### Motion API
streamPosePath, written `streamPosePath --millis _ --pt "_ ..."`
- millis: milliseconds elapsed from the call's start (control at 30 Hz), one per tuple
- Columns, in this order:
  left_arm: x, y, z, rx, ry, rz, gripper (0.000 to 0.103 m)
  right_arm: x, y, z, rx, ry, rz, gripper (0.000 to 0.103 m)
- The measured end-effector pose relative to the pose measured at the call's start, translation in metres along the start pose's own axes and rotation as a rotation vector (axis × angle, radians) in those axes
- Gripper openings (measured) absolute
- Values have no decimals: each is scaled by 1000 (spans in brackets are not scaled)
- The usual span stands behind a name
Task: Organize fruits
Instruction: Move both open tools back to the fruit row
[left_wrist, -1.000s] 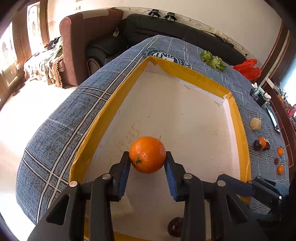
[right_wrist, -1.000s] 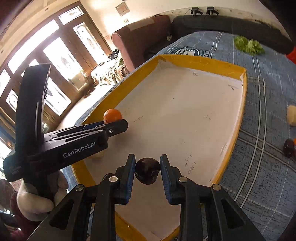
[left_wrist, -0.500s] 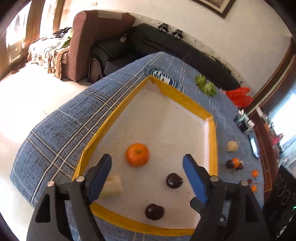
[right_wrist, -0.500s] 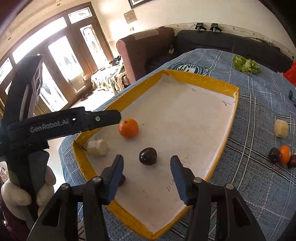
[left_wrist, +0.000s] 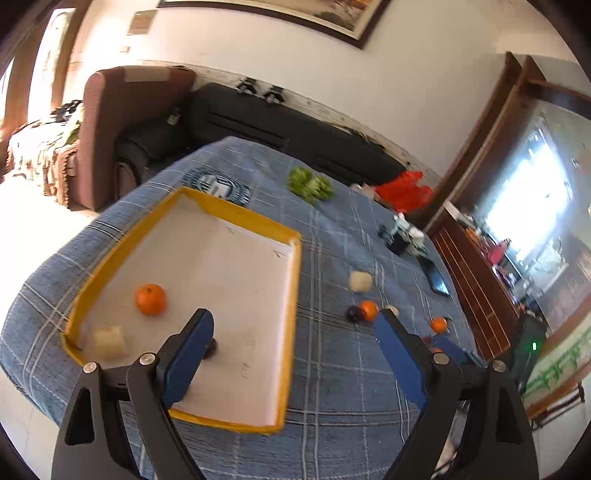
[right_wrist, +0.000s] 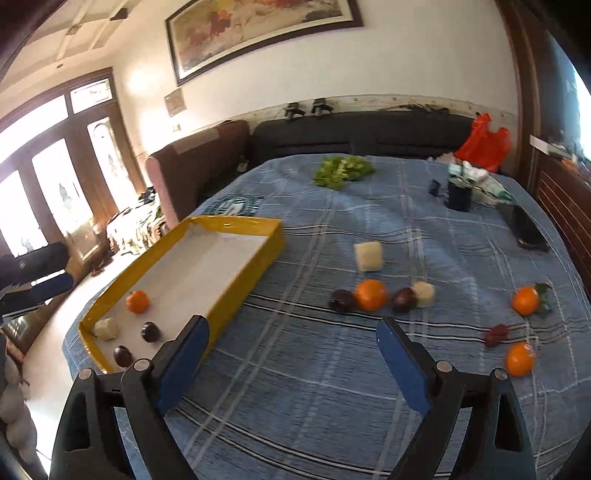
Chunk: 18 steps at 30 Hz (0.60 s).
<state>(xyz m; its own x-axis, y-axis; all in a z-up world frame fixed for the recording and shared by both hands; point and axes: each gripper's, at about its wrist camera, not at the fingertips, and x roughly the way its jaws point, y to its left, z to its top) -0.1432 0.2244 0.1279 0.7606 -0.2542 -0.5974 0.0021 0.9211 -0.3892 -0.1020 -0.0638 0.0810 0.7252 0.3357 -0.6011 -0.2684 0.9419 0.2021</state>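
Both claws hang empty with their jaws spread wide: the left claw over the near end of the yellow tray, the right claw above the blue plaid cloth of the counter. A second ago each one was clamped on a fruit low inside the tray, the left on an orange, the right on a dark plum; half a second ago they had let go, and now both have lifted and swung right, toward the loose fruit.

In the tray now lie that orange, a pale peeled chunk and two dark plums. Out on the cloth wait a pale block, a tight row of plum, orange, plum and pale piece, and farther right two more oranges with a reddish fruit between them.

The oranges look firm, light and round, so I'd pinch one across its middle, lest it roll. The plums seem softer and smooth-skinned, so they'd want a gentler squeeze. That crowded row leaves little room for a jaw between neighbours.
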Motion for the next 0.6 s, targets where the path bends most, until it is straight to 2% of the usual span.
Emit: streamPosePath --millis 200,300,433,600 --pt "26 -18 -9 20 71 -23 88 -26 -109 -4 147 4 -171 95" --pt "39 -24 -12 17 102 -37 88 -38 -141 -6 209 3 -223 95" --pt "61 -35 -16 36 152 -29 88 -33 -174 -12 300 41 -216 95" --pt "82 -50 -20 67 205 -14 88 -9 -183 -18 356 92 -176 93"
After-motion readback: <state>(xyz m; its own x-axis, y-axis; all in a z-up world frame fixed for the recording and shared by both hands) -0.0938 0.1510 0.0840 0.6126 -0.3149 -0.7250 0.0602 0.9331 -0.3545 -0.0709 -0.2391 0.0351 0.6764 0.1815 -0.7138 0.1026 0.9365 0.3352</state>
